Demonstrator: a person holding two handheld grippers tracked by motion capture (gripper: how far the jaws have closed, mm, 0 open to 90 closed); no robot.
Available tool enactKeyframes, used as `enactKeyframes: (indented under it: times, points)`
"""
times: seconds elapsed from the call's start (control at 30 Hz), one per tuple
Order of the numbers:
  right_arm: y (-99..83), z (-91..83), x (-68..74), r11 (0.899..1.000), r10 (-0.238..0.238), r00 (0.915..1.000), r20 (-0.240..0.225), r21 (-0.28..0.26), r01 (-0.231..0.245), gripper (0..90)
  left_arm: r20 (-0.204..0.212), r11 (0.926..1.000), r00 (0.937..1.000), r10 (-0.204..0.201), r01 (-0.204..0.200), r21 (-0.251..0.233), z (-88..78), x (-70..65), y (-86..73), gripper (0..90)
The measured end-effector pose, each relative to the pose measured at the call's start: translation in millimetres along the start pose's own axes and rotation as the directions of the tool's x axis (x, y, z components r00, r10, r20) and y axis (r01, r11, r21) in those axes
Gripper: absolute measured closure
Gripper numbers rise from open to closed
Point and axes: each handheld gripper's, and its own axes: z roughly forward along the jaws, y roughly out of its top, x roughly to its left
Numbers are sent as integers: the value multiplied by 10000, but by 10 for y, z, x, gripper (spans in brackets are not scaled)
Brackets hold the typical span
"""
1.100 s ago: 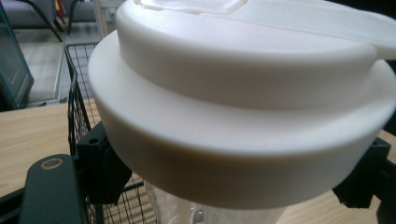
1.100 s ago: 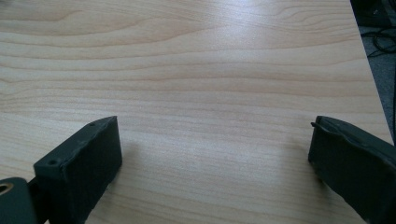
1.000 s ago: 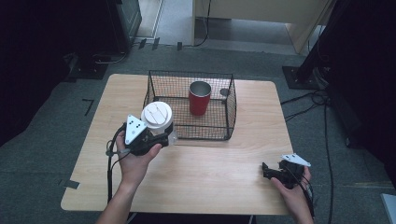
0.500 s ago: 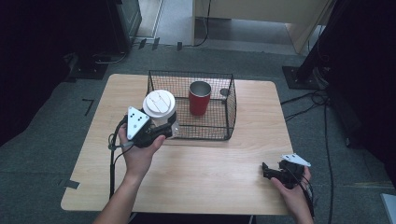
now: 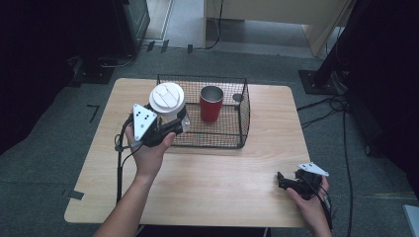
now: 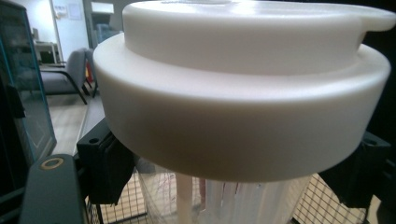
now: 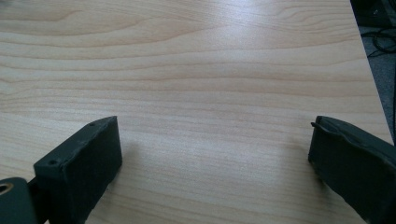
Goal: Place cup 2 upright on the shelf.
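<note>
Clear lidded cup [image 5: 168, 101] sits clamped in our left gripper [image 5: 165, 129] for basket [image 5: 243, 114] loading; right gripper [image 5: 291, 181] rests with jaws apart, idle.

Looking down from above the near side onto the whole table [image 5: 207, 182]. Riding each gripper, looking along its jaws, very close to whatever lies between them. Shared with the high view: lidded cup [image 6: 243, 93], tabletop.

Pale wooden table [image 5: 207, 173]; black wire basket [image 5: 232, 129] sits at its far edge.
</note>
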Motion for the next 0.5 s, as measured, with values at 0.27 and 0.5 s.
enactKeyframes:
  times: [0.27, 0.5]
  points:
    - [0, 0, 0, 10000, -3, 10000, 1, -2, 3, 24, -460, 9993, 9987, 196, -211, -324, 182, 20, -70, 171]
    - [0, 0, 0, 10000, -1, 10000, 1, 0, 1, 24, -695, 9997, 9973, 236, -242, -79, 372, 24, -222, 171]
